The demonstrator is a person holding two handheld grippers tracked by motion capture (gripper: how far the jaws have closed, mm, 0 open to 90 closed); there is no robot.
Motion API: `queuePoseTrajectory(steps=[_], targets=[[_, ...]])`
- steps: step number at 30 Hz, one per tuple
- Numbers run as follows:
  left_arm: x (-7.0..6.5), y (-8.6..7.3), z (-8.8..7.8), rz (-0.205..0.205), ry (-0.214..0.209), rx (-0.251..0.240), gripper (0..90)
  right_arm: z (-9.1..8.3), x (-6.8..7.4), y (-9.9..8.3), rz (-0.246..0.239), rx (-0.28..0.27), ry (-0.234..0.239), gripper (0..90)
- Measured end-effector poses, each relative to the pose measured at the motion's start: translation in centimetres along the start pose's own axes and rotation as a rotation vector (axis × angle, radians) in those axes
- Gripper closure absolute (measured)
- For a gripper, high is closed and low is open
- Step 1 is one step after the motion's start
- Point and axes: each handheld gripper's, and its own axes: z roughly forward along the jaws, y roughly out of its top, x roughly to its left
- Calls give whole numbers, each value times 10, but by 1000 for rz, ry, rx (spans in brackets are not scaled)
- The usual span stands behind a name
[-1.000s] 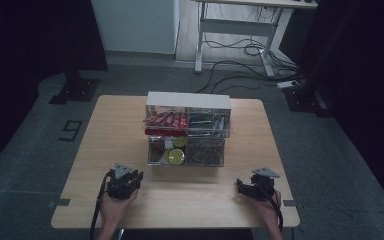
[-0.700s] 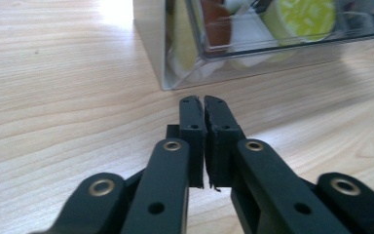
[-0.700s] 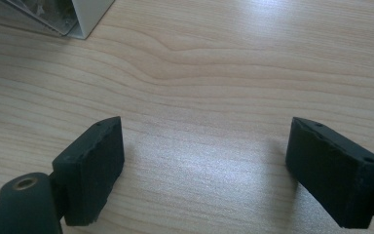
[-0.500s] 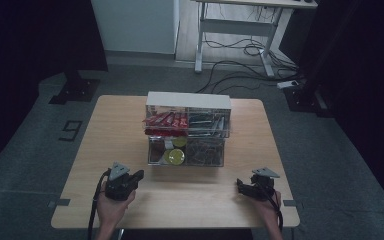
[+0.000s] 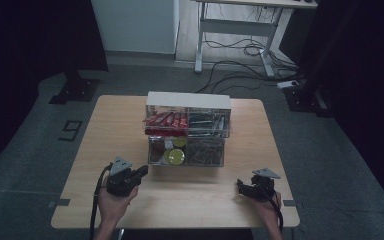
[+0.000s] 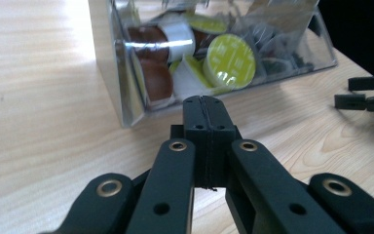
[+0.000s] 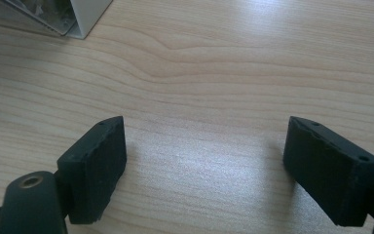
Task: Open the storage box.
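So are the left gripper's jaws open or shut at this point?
Shut. In the left gripper view the left gripper has its two black jaws pressed flat together with nothing between them, pointing at the clear box of coffee capsules.

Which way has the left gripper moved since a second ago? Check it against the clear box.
Yes. The left gripper, jaws shut on nothing, has shifted slightly up the high view toward the clear box; its tip now nears the box's front left corner.
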Motion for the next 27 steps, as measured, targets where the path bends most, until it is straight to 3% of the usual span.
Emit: queuePoseTrajectory(steps=[14,27], targets=[[-9,28,-10,27,-25,-48,900,-1,-1,-1,20,0,-25,159],[-13,49,-8,30,-98,-58,900,0,-2,-1,38,5,-41,135]])
